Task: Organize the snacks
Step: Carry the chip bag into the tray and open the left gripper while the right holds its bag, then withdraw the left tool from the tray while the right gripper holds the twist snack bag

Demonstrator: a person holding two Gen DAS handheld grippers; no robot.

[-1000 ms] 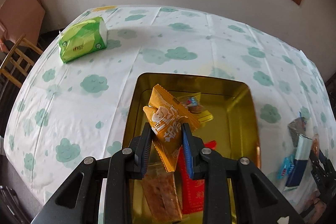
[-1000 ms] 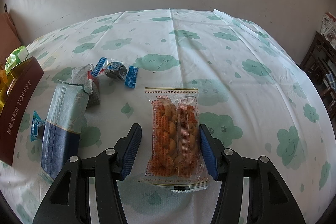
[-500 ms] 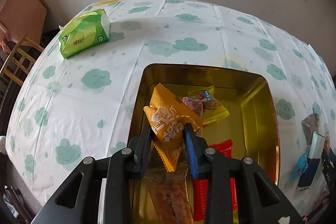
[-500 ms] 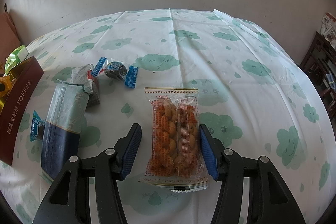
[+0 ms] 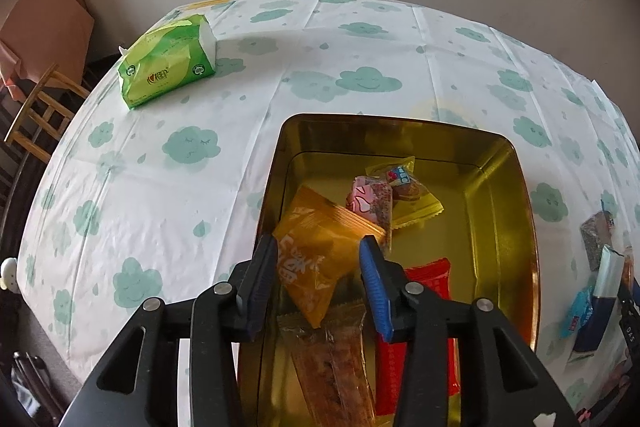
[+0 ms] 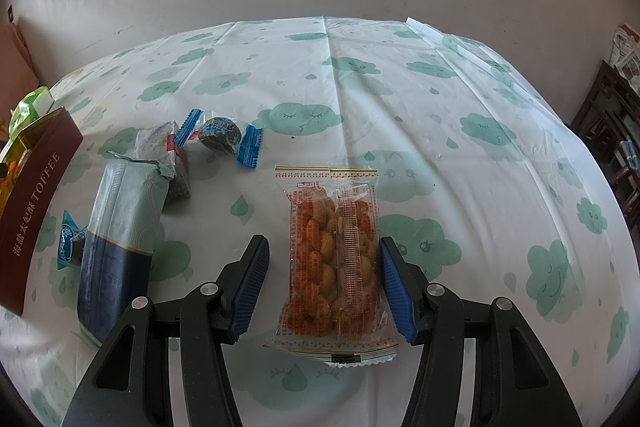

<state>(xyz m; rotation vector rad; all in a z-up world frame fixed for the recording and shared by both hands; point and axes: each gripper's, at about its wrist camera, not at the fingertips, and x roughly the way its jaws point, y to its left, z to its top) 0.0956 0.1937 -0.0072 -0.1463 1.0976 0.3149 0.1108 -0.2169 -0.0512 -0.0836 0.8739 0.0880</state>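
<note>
- Left gripper (image 5: 320, 267) over the gold tin (image 5: 524, 227), pointed steeply down; fingers just been opening, spread now.
- Orange packet (image 5: 316, 259) between the left fingers, tilted, lower corner down on the clear long packet (image 5: 336, 355). Left pad at or near its edge, right pad showed a gap. Judged released, not pinched.
- In the tin as well: red packet (image 5: 428, 279), pink candy (image 5: 368, 199), yellow-wrapped candy (image 5: 408, 187).
- Right gripper (image 6: 324, 283) low over the table (image 6: 440, 107); fingers spread either side of the clear snack bag (image 6: 334, 251), no pad pressing it.
- Snack bag flat on the cloth, long axis along the fingers, sealed ends fore and aft.
- Left of it, apart: blue-and-white pouch (image 6: 116, 227), grey packet (image 6: 168, 155), dark candy in blue wrapper (image 6: 220, 137), small blue candy (image 6: 70, 239). Tin wall lettered TOFFEE at far left.
- Green tissue pack (image 5: 168, 67) well away from the tin; likely not part of the job.
- Handling, judged: snack bag light, film thin and slick, contents brittle. Hard squeeze likely to crush the pieces.
- Best hold across the narrow width at mid-body, gentle close, so the film bunches instead of sliding.
- Risk: a mid-body hold could let the ends sag and catch the tin rim going in.
</note>
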